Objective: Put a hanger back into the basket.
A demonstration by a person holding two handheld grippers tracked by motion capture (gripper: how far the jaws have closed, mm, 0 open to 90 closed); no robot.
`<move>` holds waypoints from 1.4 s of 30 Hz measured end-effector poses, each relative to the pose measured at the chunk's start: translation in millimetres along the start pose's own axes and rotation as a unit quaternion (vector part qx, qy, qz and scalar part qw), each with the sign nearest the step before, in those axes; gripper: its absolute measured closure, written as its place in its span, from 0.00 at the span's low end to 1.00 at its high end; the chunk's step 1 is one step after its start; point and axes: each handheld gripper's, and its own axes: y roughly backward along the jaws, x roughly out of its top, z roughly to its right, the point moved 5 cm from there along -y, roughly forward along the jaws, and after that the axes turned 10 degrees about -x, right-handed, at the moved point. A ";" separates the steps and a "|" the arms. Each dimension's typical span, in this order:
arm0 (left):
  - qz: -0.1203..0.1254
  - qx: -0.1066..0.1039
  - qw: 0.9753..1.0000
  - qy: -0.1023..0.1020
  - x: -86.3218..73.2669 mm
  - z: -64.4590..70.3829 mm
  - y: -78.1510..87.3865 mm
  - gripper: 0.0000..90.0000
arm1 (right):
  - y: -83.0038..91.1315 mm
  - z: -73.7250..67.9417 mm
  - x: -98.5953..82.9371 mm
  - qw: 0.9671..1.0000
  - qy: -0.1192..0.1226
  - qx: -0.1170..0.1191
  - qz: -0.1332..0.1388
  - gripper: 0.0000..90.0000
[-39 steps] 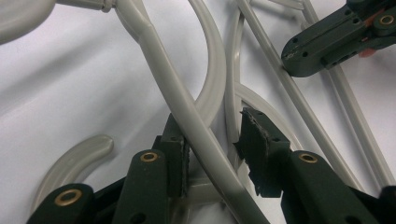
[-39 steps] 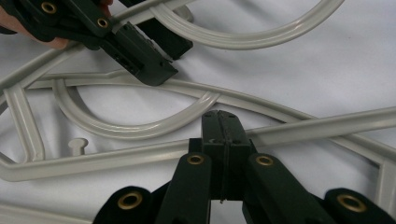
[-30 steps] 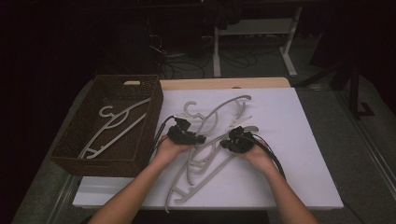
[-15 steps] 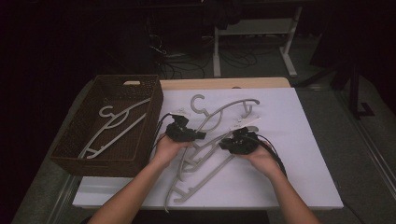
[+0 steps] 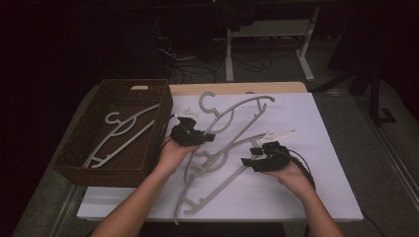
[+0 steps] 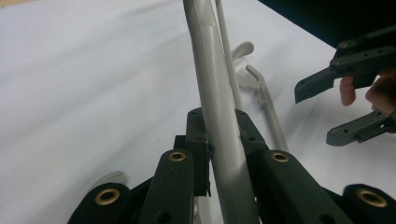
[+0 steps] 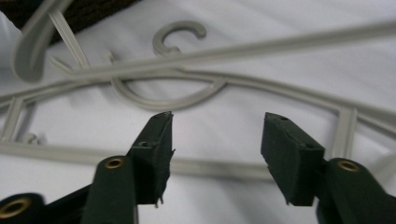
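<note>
The left gripper (image 6: 219, 135) has its fingers clamped on a grey hanger (image 6: 212, 93). The right gripper (image 7: 215, 140) hovers with fingers spread wide, empty, above hangers lying on the tabletop (image 5: 316, 128).

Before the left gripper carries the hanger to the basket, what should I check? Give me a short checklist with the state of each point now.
1. Left gripper shut on the lifted hanger: ok, its fingers press the hanger's arm from both sides.
2. Right gripper free of the hangers: ok, it is open with nothing between its fingers.
3. Lifted hanger free of the hangers still on the table: cannot tell, they overlap in the high view.
4. Room in the basket: ok, one hanger lies inside, with bare floor beside it.
5. Path to the basket clear: ok, the basket is just to the left of the left gripper.
</note>
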 end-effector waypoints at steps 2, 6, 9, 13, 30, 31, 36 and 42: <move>0.001 0.002 1.000 -0.005 4.6 2.8 4.6 0.88 | 3.4 1.6 -5.7 1.000 -0.001 -0.006 0.003 0.39; 0.004 0.001 1.000 -0.010 16.4 9.2 14.9 0.88 | 10.2 5.2 -14.4 1.000 -0.001 -0.018 0.009 0.31; 0.004 -0.004 1.000 -0.016 28.6 14.2 27.0 0.88 | 16.3 9.6 -20.0 0.999 -0.012 -0.032 0.013 0.26; 0.012 -0.001 1.000 -0.026 43.1 18.0 47.5 0.88 | 24.5 15.8 -30.3 0.999 -0.023 -0.045 0.019 0.18; 0.016 0.059 0.997 -0.048 69.9 -4.1 161.1 0.88 | 26.3 15.2 -49.3 0.998 -0.019 -0.049 0.020 0.01; 0.017 0.062 0.997 -0.046 69.5 -6.5 168.7 0.88 | 25.9 15.8 -49.7 0.998 -0.019 -0.052 0.018 0.01; 0.011 0.087 0.995 -0.048 62.1 -20.7 204.7 0.88 | 26.3 17.1 -49.6 0.998 -0.023 -0.055 0.018 0.01; -0.003 0.135 0.990 -0.039 44.1 -48.4 244.5 0.88 | 26.8 19.9 -50.4 0.998 -0.025 -0.059 0.018 0.01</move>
